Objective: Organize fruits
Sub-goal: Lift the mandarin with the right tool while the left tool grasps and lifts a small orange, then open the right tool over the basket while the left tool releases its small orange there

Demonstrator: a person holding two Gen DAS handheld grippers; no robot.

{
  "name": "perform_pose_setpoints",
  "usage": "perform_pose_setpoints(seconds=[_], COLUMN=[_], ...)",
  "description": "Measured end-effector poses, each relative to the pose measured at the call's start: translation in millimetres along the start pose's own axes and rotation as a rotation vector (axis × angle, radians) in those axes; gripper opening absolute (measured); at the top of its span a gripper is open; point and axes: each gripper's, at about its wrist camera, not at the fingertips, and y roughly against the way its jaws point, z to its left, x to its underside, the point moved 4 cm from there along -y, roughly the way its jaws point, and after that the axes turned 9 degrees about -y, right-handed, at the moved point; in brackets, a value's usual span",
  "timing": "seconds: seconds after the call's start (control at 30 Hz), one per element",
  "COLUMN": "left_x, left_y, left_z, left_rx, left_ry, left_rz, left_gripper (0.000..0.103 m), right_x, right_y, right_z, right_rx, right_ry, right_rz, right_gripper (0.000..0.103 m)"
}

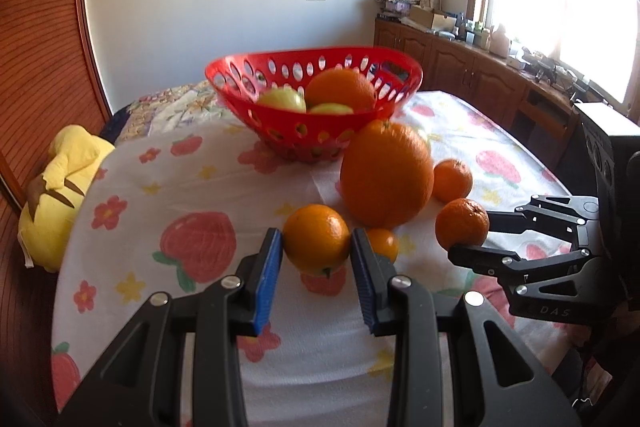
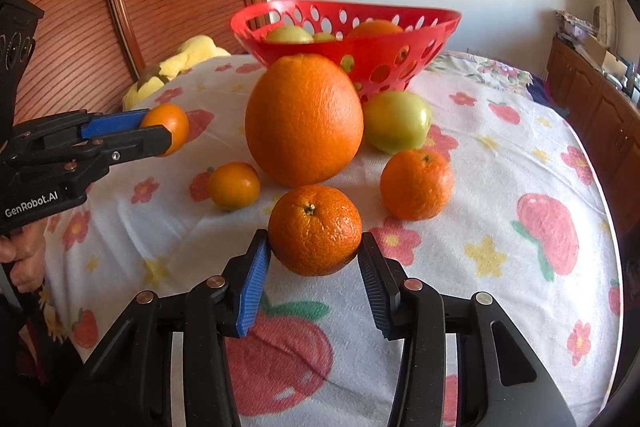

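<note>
My left gripper (image 1: 316, 242) is shut on a small orange (image 1: 316, 233), which also shows at the left of the right wrist view (image 2: 170, 125). A mandarin (image 2: 315, 227) sits between the blue pads of my right gripper (image 2: 315, 243), which is shut on it. Behind them on the flowered cloth stand a big orange (image 2: 304, 119), a green apple (image 2: 398, 121), another mandarin (image 2: 416, 183) and a small orange (image 2: 234, 185). The red perforated basket (image 1: 288, 127) at the back holds an orange (image 1: 340, 87) and green apples (image 1: 282, 99).
A yellow plush toy (image 1: 60, 183) lies at the cloth's left edge, against a wooden panel (image 1: 40, 67). Wooden cabinets (image 1: 460, 67) with clutter run under a bright window on the right. A hand (image 2: 24, 259) holds the left gripper's handle.
</note>
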Motion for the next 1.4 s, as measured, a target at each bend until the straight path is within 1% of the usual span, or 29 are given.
perform_pose_setpoints(seconds=[0.13, 0.3, 0.47, 0.57, 0.73, 0.93, 1.03, 1.17, 1.23, 1.4], left_x=[-14.9, -35.8, -61.4, -76.9, -101.3, -123.3, -130.3, -134.6, -133.0, -131.9], left_y=[10.3, 16.5, 15.6, 9.7, -9.6, -38.5, -53.4, -69.9, -76.1, -86.4], left_z=[3.9, 12.9, 24.7, 34.0, 49.6, 67.8, 75.4, 79.4, 80.8, 87.6], left_rx=[-0.007, -0.015, -0.026, -0.031, -0.043, -0.058, -0.059, -0.059, -0.061, -0.057], left_ry=[-0.006, -0.012, -0.015, -0.017, -0.023, -0.024, -0.017, -0.016, -0.026, -0.011], left_rz=[-0.034, -0.070, -0.101, -0.110, -0.110, -0.096, -0.085, -0.071, -0.066, -0.059], left_gripper=[0.033, 0.033, 0.033, 0.033, 0.033, 0.033, 0.033, 0.033, 0.033, 0.033], right_x=[-13.6, -40.1, -76.7, -100.3, -138.5, -178.5, -189.9, -196.8, -196.9, -198.0], right_y=[16.7, 40.9, 52.9, 50.6, 32.9, -13.7, -38.6, -65.1, -74.7, -87.8], right_z=[-0.2, 0.0, -1.5, -3.5, -11.5, -12.2, -9.3, -5.3, -3.4, 0.3], right_rx=[-0.006, -0.010, -0.005, 0.001, -0.005, -0.023, -0.026, -0.029, -0.032, -0.023], right_ry=[0.006, 0.028, 0.067, 0.088, 0.109, 0.147, 0.169, 0.187, 0.193, 0.208], right_rz=[-0.039, -0.098, -0.144, -0.159, -0.158, -0.108, -0.077, -0.030, -0.003, 0.018], right_gripper=[0.045, 0.045, 0.045, 0.045, 0.045, 0.045, 0.045, 0.045, 0.045, 0.045])
